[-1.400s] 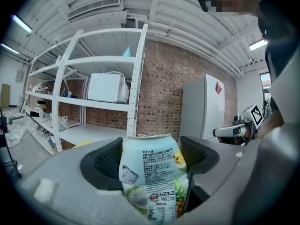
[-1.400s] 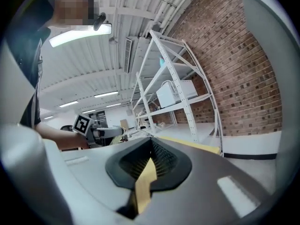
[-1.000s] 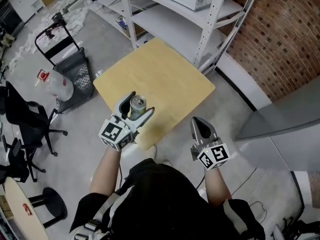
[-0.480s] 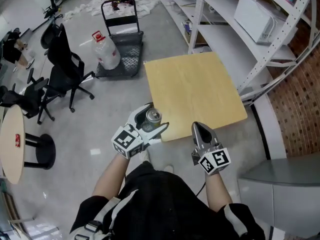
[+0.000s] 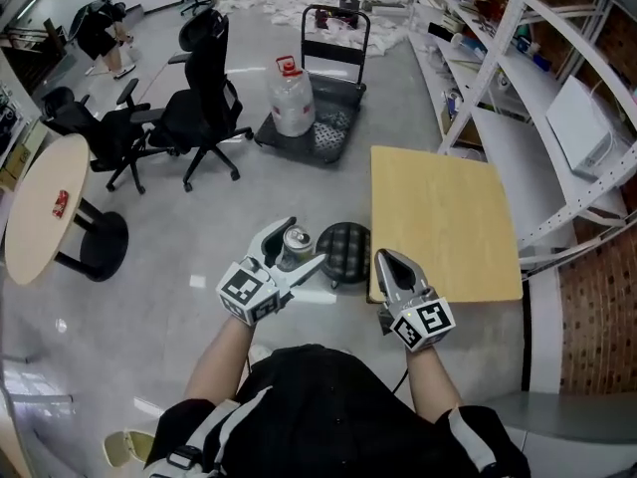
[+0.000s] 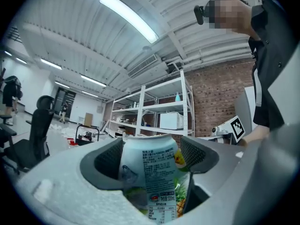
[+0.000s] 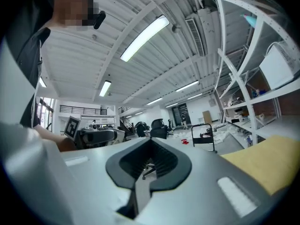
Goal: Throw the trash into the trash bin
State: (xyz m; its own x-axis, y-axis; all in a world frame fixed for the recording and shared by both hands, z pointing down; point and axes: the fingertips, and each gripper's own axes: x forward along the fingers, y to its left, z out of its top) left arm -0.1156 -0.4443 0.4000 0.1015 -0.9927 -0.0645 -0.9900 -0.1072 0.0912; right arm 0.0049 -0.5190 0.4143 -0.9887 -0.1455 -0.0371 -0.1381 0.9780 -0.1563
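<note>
Trash bin [image 5: 345, 250] now visible just beyond left gripper [image 5: 302, 241], fingers clamped on can [image 6: 152, 172], right gripper [image 5: 384, 257] forward, fingers together

An open lab or workshop hall: grey concrete floor [image 5: 199, 227], white metal shelving [image 5: 518, 58] against a brick wall [image 6: 220, 97], black office chairs [image 5: 199, 118], a platform trolley [image 5: 333, 132], ceiling strip lights [image 6: 129, 18]

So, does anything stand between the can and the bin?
Nothing visible does. The left gripper holds the can just beside the dark round bin; only open space separates them.
</note>
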